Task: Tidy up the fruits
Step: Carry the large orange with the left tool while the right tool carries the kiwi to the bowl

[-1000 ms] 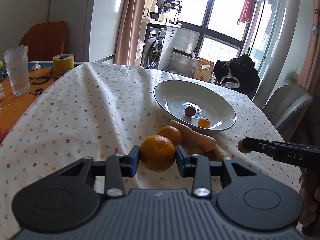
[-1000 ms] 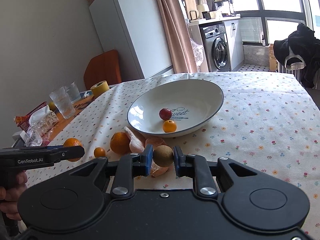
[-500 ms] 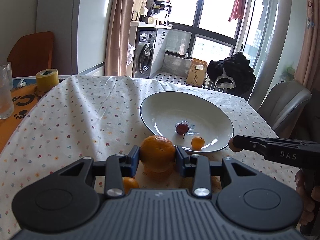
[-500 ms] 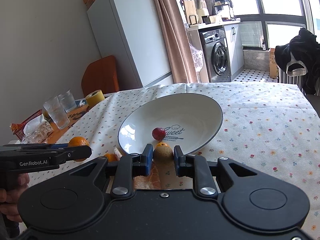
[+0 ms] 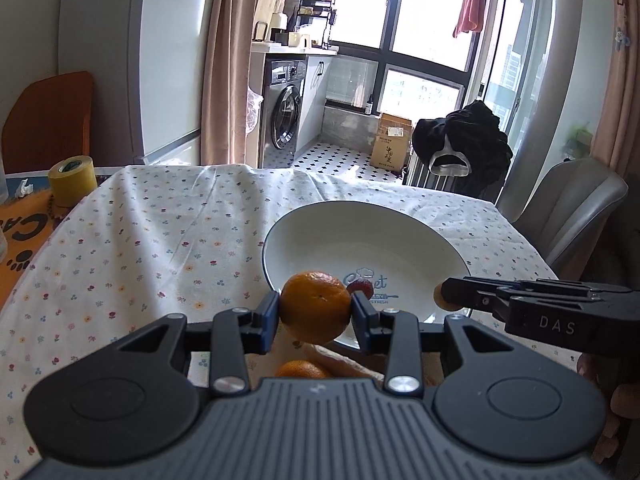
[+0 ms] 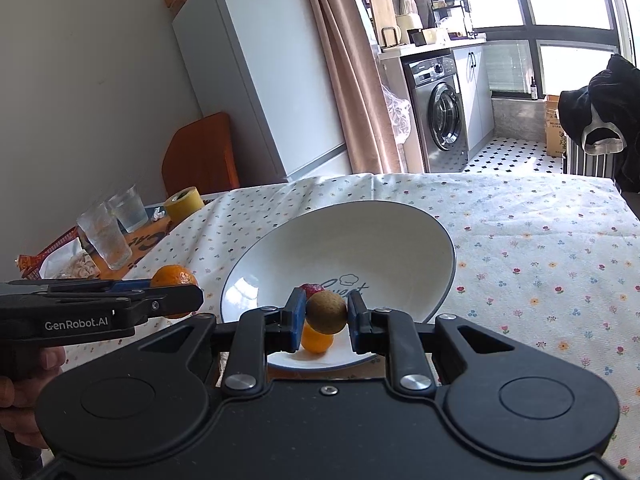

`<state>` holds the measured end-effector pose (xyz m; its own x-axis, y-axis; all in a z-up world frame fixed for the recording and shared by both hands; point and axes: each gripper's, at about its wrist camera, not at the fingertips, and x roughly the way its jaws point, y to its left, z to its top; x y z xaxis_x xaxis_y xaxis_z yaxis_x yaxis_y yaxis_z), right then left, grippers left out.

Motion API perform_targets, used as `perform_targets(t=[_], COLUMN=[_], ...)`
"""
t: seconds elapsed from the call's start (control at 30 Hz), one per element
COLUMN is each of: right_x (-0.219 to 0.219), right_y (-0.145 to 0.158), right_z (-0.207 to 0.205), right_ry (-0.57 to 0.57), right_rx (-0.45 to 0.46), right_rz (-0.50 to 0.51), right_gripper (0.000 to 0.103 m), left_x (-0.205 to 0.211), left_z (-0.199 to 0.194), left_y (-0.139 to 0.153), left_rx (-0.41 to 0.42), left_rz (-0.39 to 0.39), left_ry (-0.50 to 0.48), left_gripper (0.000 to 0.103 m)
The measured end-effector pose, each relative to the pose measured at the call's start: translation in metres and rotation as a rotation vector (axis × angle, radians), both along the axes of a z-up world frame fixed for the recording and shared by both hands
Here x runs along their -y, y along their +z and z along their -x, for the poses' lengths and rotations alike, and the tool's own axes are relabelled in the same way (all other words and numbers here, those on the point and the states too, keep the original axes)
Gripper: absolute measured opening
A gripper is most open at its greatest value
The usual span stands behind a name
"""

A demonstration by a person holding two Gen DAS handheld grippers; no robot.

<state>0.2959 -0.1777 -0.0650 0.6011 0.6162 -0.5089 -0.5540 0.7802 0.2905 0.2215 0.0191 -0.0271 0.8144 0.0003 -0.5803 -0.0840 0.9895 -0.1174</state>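
- The left tongs (image 5: 316, 314) reach forward and level above the near edge of the table (image 5: 152, 248), clamped on a round orange (image 5: 315, 306) held in the air just short of the plate's near rim.
- The right tongs (image 6: 323, 316) reach forward too, slightly rolled, pinching a small brown round fruit (image 6: 326, 312) over the near part of the plate (image 6: 360, 236).
- Below the left tongs, another orange (image 5: 302, 369) lies on the table beside a pale long vegetable (image 5: 340, 364).
- In the white plate, a red fruit (image 5: 362, 286) and a small orange fruit (image 6: 318, 342) rest near the front.
- Beyond, a yellow tape roll (image 5: 72, 180) stands at the table's far left edge.
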Motion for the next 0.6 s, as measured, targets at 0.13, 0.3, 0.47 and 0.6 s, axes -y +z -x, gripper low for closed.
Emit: perform_targets(t=[0.13, 0.3, 0.47, 0.6], right_x=[-0.002, -0.004, -0.005, -0.002], right_y=[0.0, 0.001, -0.002, -0.012], right_z=[-0.008, -0.02, -0.029, -0.034], right_ry=[0.005, 0.009, 0.007, 0.003], right_rx=[-0.005, -0.016, -0.022, -0.041], right_rz=[-0.003, -0.009, -0.016, -0.041], right_gripper=[0.02, 0.02, 0.021, 0.021], left_x=[0.002, 0.005, 0.005, 0.007], left_z=[-0.01, -0.023, -0.034, -0.044], left_y=[0.0, -0.001, -0.004, -0.011], left_rx=[-0.007, -0.028, -0.036, -0.061], left_rz=[-0.002, -0.012, -0.022, -0.029], left_ry=[-0.003, -0.005, -0.002, 0.001], left_gripper=[0.037, 0.037, 0.037, 0.037])
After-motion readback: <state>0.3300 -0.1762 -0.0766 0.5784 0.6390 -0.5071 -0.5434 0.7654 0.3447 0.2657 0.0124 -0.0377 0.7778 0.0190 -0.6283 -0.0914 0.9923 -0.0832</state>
